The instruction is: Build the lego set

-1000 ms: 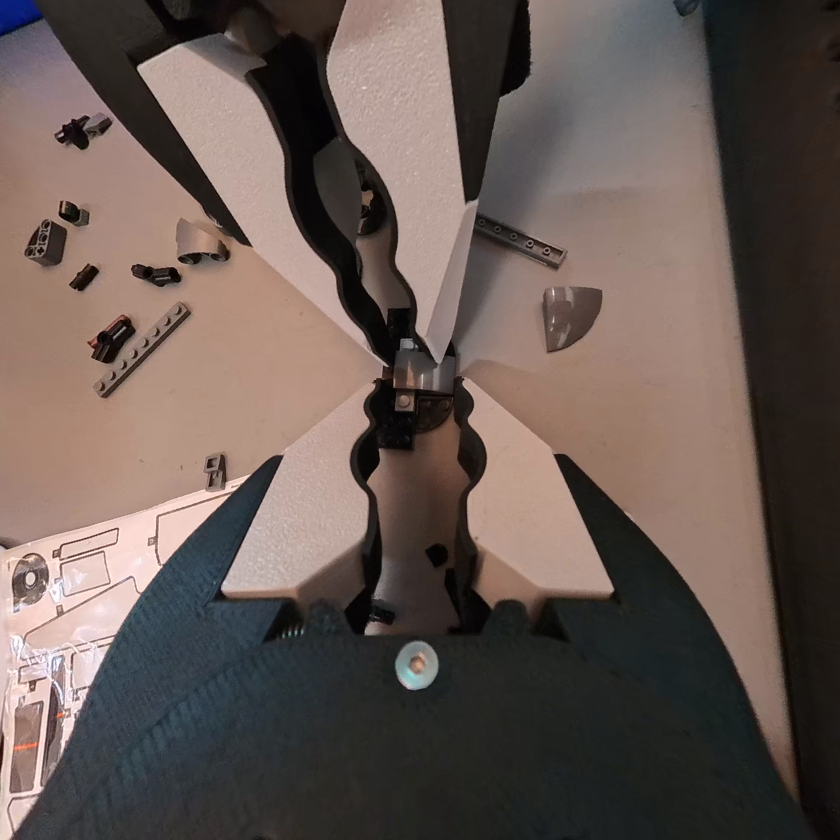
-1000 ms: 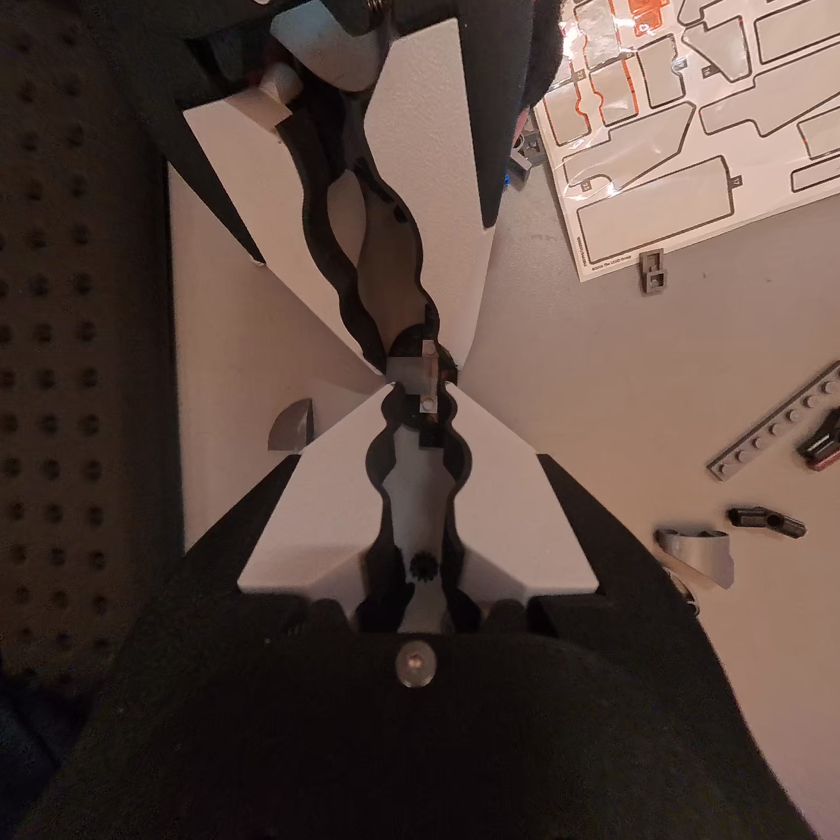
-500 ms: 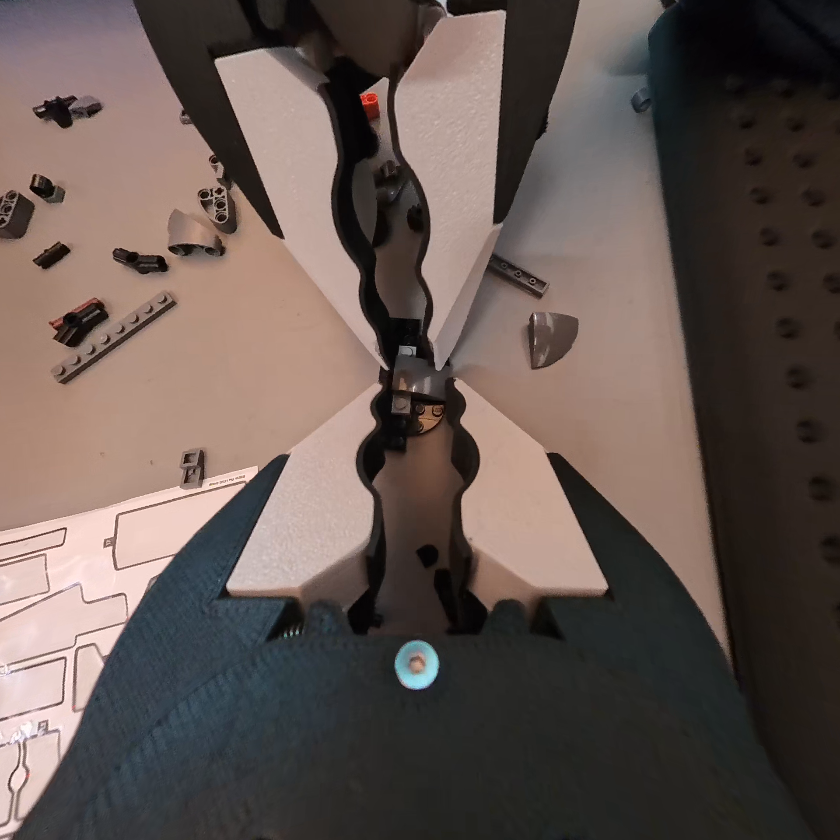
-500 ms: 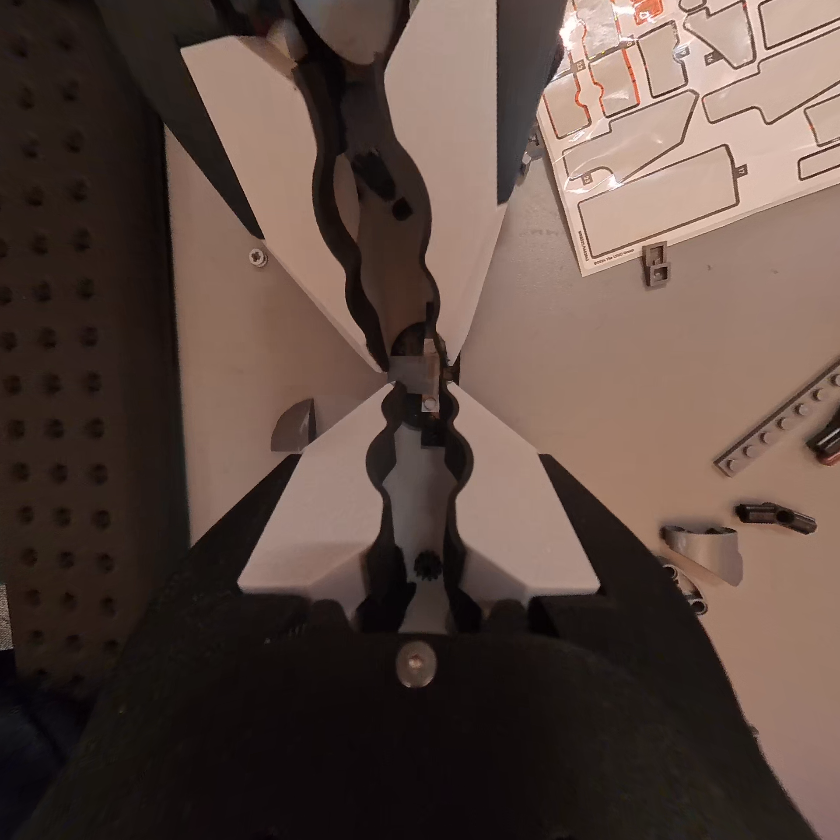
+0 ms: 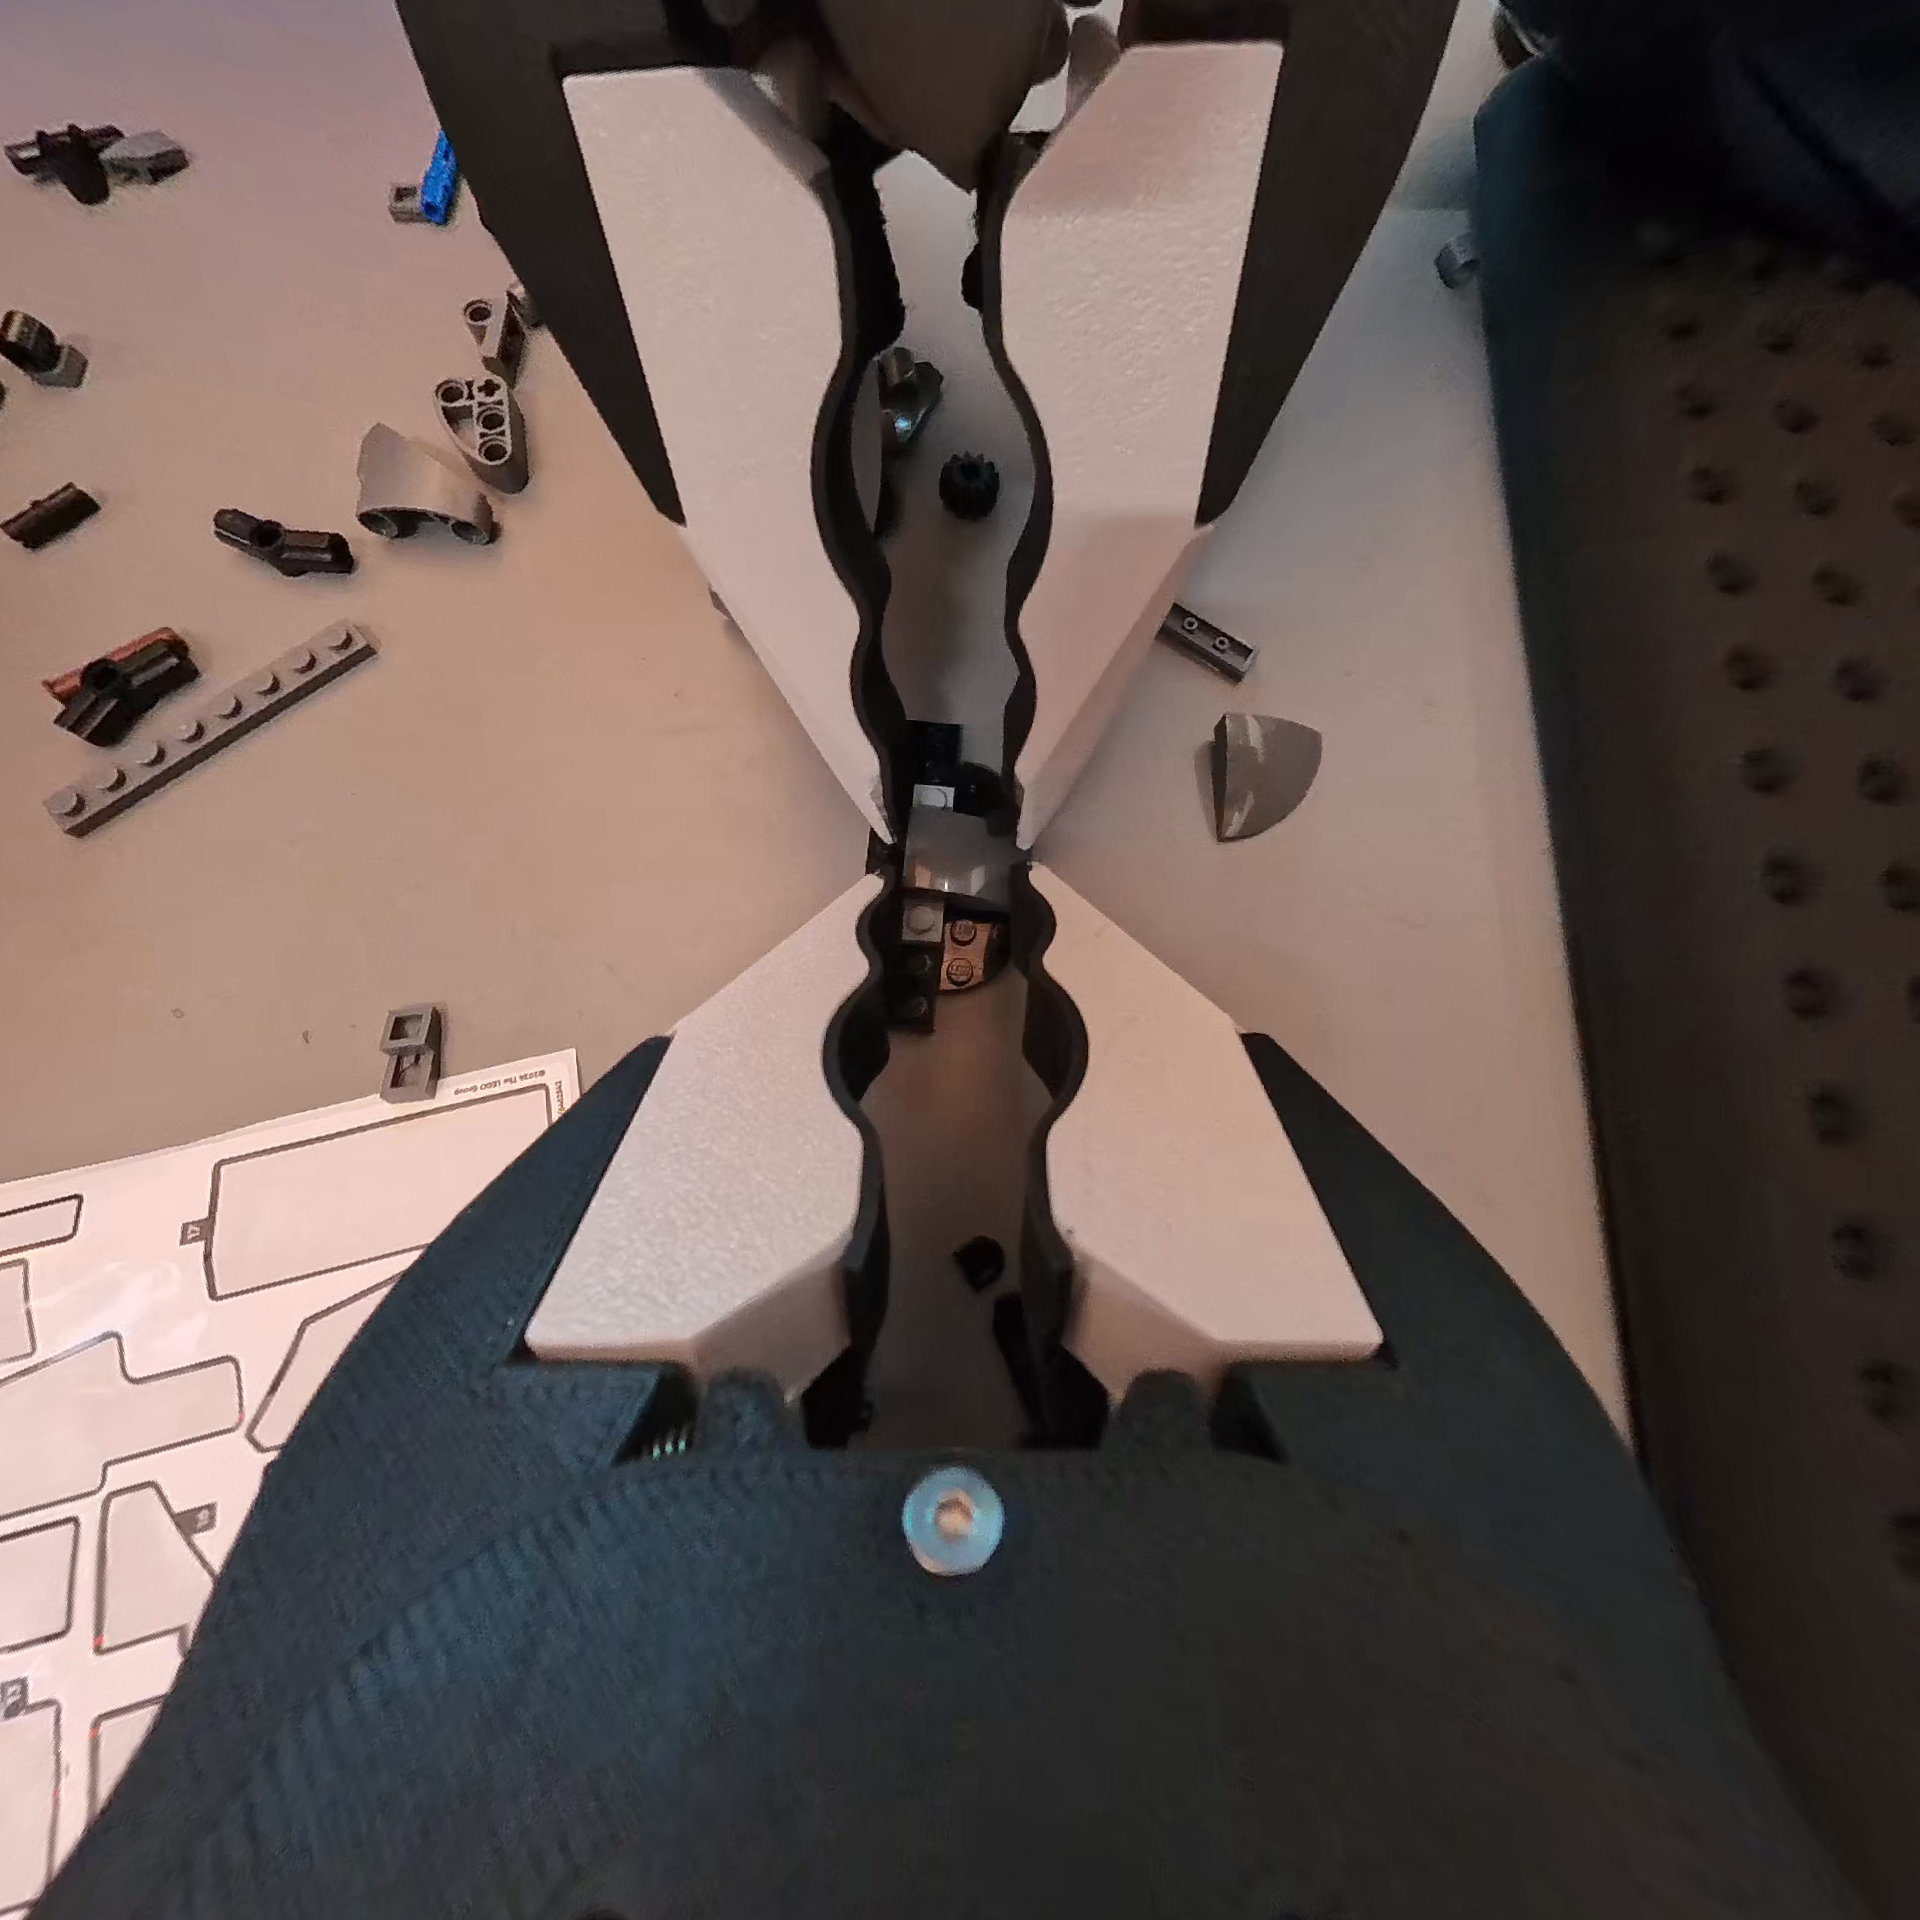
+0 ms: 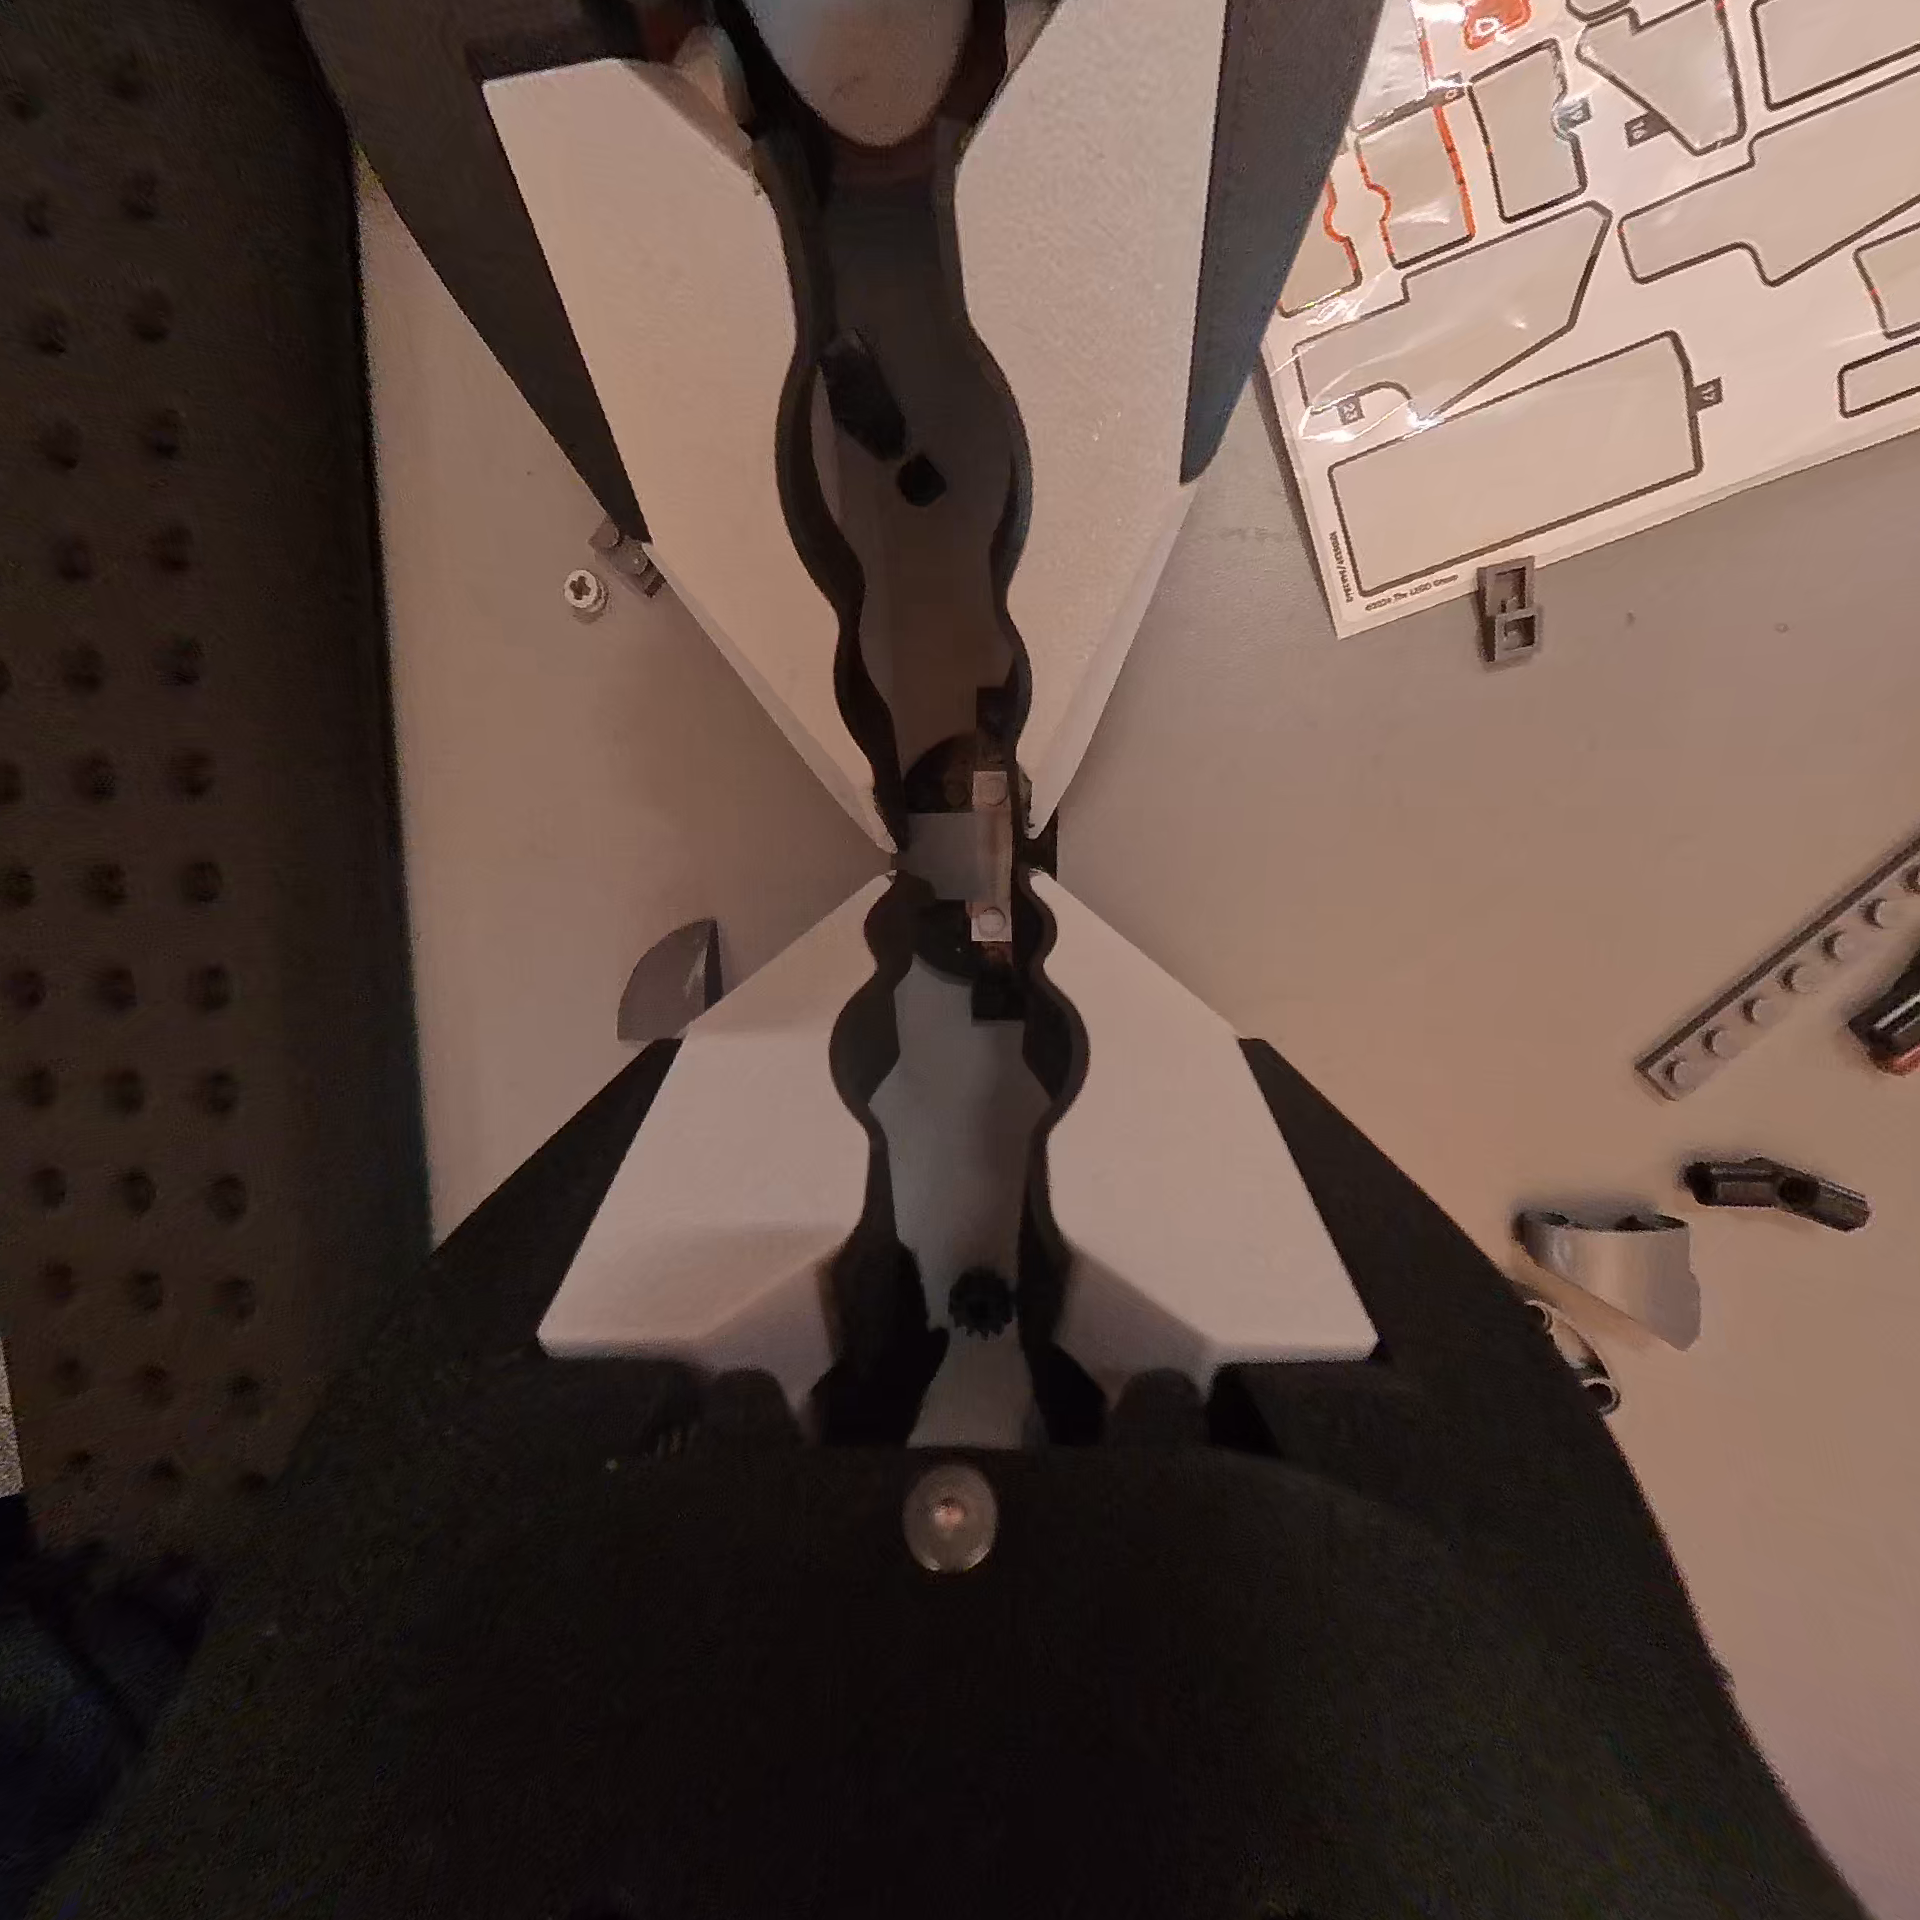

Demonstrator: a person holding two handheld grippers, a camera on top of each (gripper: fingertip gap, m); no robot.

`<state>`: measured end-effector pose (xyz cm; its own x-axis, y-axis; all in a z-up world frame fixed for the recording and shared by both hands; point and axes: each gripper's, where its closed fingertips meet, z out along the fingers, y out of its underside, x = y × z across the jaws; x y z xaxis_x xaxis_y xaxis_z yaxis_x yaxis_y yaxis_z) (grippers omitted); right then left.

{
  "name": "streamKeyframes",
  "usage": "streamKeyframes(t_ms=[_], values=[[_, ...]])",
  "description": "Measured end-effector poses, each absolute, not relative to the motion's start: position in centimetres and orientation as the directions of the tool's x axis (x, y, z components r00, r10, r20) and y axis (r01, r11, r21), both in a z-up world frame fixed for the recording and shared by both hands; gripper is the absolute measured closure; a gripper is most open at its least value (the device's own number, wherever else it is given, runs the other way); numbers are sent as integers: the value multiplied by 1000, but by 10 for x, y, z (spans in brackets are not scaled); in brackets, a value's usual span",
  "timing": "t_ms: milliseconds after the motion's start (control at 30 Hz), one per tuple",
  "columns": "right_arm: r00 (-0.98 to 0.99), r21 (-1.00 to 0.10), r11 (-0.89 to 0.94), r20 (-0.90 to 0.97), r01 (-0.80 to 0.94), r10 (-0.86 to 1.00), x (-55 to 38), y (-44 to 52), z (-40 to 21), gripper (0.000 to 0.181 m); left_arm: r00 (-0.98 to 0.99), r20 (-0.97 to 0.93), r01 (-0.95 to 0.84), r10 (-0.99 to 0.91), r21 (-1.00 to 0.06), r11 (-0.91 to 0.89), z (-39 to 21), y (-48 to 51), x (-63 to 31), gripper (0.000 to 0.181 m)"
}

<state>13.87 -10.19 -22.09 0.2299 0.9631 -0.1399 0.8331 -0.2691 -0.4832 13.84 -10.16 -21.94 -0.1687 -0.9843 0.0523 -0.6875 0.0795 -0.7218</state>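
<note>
Both grippers have drifted over the bench (image 5: 582,914) since a second ago, so a blue piece (image 5: 434,185) now shows far left and the dotted dark mat (image 5: 1766,935) fills the right edge. Left gripper (image 5: 954,904) and right gripper (image 6: 961,909) meet tip to tip, each with jaws closed on the small grey-and-black lego assembly (image 5: 951,868) held between them above the bench. Loose pieces lie to the left, among them a long grey plate (image 5: 213,727), with the sticker sheet (image 5: 208,1299) nearer and a grey curved wedge (image 5: 1259,774) to the right.
</note>
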Motion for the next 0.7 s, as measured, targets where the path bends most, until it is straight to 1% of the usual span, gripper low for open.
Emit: streamKeyframes(t_ms=[700], values=[[229, -481, -268, -140, 835, 963, 139, -102, -221, 164, -175, 6, -689, -985, -715, 118, -220, -102, 139, 164]])
